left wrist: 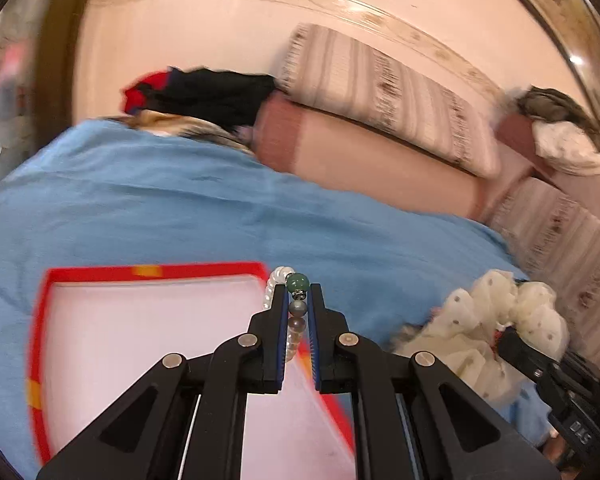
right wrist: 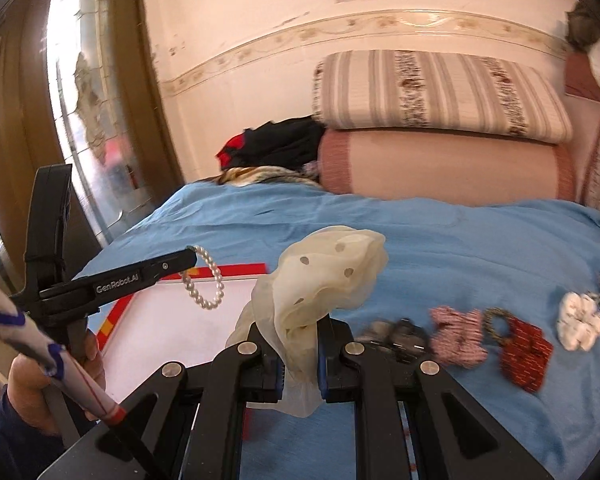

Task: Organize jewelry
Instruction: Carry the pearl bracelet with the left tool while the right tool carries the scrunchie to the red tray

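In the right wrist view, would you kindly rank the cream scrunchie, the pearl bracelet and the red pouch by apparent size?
1. cream scrunchie, though it is nearest the camera, clamped in the right gripper.
2. red pouch and pearl bracelet look alike; not ranked.

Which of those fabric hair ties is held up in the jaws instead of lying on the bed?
The cream dotted scrunchie, clamped in the right gripper. The pink patterned scrunchie, red scrunchie and white scrunchie all lie loose on the blue bedspread.
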Demonstrator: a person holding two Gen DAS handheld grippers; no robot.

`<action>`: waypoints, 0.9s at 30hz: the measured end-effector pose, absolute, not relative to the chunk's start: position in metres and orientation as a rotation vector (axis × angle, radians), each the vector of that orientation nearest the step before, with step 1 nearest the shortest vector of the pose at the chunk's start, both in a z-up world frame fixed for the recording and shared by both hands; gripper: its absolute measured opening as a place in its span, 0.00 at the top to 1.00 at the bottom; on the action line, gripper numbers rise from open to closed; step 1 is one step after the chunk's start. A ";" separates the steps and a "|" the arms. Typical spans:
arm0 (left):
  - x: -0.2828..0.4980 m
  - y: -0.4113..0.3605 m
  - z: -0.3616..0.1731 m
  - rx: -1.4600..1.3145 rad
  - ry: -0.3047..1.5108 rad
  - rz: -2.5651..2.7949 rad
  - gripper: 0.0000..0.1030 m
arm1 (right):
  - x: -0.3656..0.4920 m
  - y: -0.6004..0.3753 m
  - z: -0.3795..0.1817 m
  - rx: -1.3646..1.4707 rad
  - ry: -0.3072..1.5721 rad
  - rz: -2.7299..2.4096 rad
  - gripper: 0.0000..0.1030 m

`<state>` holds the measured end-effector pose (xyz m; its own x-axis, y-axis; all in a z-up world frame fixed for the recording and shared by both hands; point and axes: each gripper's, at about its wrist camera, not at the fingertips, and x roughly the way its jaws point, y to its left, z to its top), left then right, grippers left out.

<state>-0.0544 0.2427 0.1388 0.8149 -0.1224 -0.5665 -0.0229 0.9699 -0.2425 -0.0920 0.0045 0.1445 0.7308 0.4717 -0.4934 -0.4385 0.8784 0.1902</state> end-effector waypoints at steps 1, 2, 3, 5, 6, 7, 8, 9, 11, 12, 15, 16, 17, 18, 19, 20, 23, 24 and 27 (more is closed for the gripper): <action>-0.055 0.248 0.139 -0.237 0.610 -0.023 0.91 | -0.089 0.016 0.144 0.055 0.566 0.519 0.87; -0.056 0.254 0.138 -0.239 0.608 0.002 0.91 | -0.087 0.024 0.144 0.049 0.572 0.533 0.87; -0.056 0.262 0.137 -0.241 0.610 0.031 0.91 | -0.085 0.031 0.144 0.046 0.576 0.545 0.87; -0.056 0.273 0.135 -0.233 0.606 0.081 0.91 | -0.081 0.046 0.143 0.038 0.584 0.571 0.87; -0.056 0.281 0.133 -0.237 0.607 0.104 0.91 | -0.077 0.056 0.142 0.035 0.592 0.586 0.87; -0.055 0.288 0.131 -0.241 0.610 0.126 0.91 | -0.076 0.063 0.142 0.033 0.595 0.596 0.87; -0.055 0.294 0.129 -0.241 0.611 0.149 0.91 | -0.073 0.071 0.141 0.029 0.600 0.607 0.87; -0.056 0.302 0.127 -0.245 0.613 0.167 0.91 | -0.071 0.077 0.140 0.026 0.604 0.614 0.87; -0.056 0.313 0.123 -0.246 0.619 0.199 0.91 | -0.064 0.092 0.136 0.022 0.621 0.637 0.87; -0.056 0.319 0.121 -0.244 0.620 0.223 0.91 | -0.062 0.098 0.136 0.020 0.625 0.644 0.87; -0.055 0.329 0.117 -0.238 0.623 0.262 0.91 | -0.055 0.117 0.132 0.007 0.635 0.666 0.87; -0.054 0.331 0.116 -0.237 0.626 0.272 0.91 | -0.052 0.124 0.131 0.005 0.641 0.675 0.87; -0.052 0.334 0.114 -0.237 0.633 0.277 0.91 | -0.050 0.127 0.130 0.004 0.644 0.679 0.87; -0.052 0.336 0.112 -0.240 0.636 0.283 0.91 | -0.048 0.132 0.129 0.003 0.648 0.685 0.87; -0.053 0.339 0.111 -0.241 0.637 0.291 0.91 | -0.046 0.137 0.127 0.001 0.652 0.690 0.87; -0.052 0.340 0.109 -0.237 0.640 0.295 0.91 | -0.044 0.140 0.126 0.000 0.654 0.694 0.87; -0.051 0.344 0.105 -0.237 0.648 0.308 0.91 | -0.038 0.150 0.124 -0.004 0.667 0.704 0.87; -0.050 0.344 0.104 -0.233 0.649 0.313 0.91 | -0.036 0.152 0.122 -0.002 0.670 0.706 0.87; -0.047 0.348 0.100 -0.241 0.662 0.328 0.91 | -0.030 0.159 0.119 -0.002 0.683 0.712 0.87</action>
